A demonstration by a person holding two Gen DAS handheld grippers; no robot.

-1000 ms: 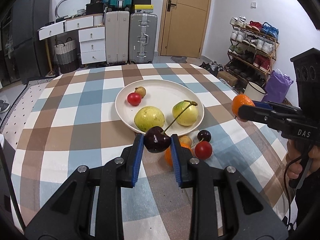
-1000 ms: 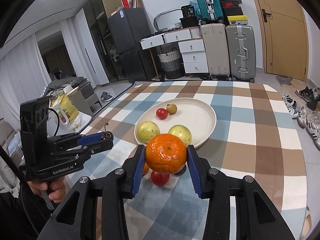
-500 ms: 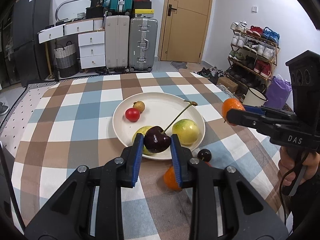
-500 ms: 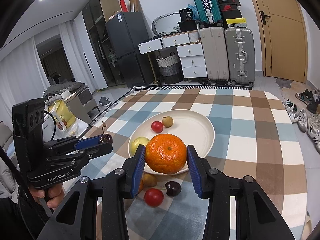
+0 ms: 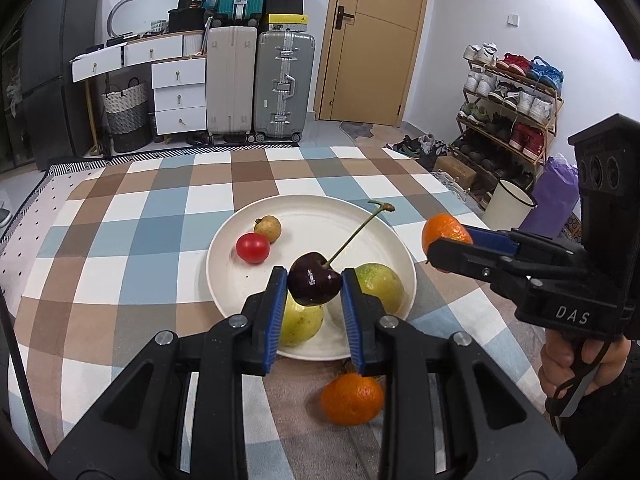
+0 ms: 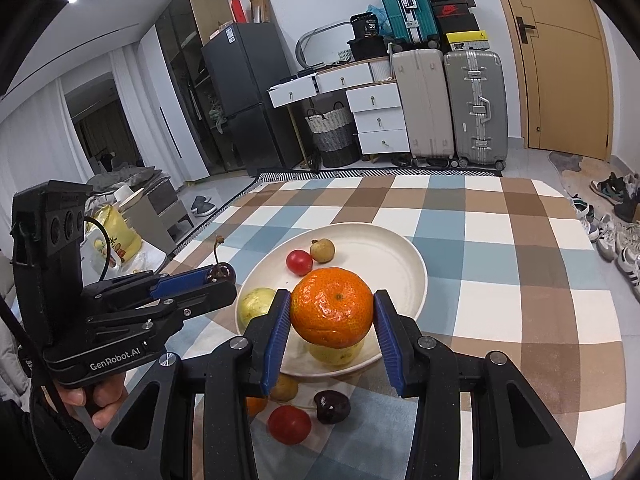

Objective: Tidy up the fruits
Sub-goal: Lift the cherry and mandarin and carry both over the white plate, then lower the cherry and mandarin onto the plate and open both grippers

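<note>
- Checked tablecloth (image 5: 120,216) spread under everything.
- White plate (image 5: 320,216) at its middle, holding two yellow-green fruits (image 5: 380,286), a small red fruit (image 5: 253,247) and a small brown fruit (image 5: 269,228).
- Right gripper (image 6: 331,314) clamped on a mandarin (image 6: 332,312), raised over the plate's near half.
- Left gripper (image 5: 314,285) pinched narrow on a dark cherry (image 5: 314,285), stem up, above the plate's near edge.
- Loose on the cloth near the plate: second mandarin (image 5: 352,398), red fruit (image 6: 289,424), another cherry (image 6: 332,406).
</note>
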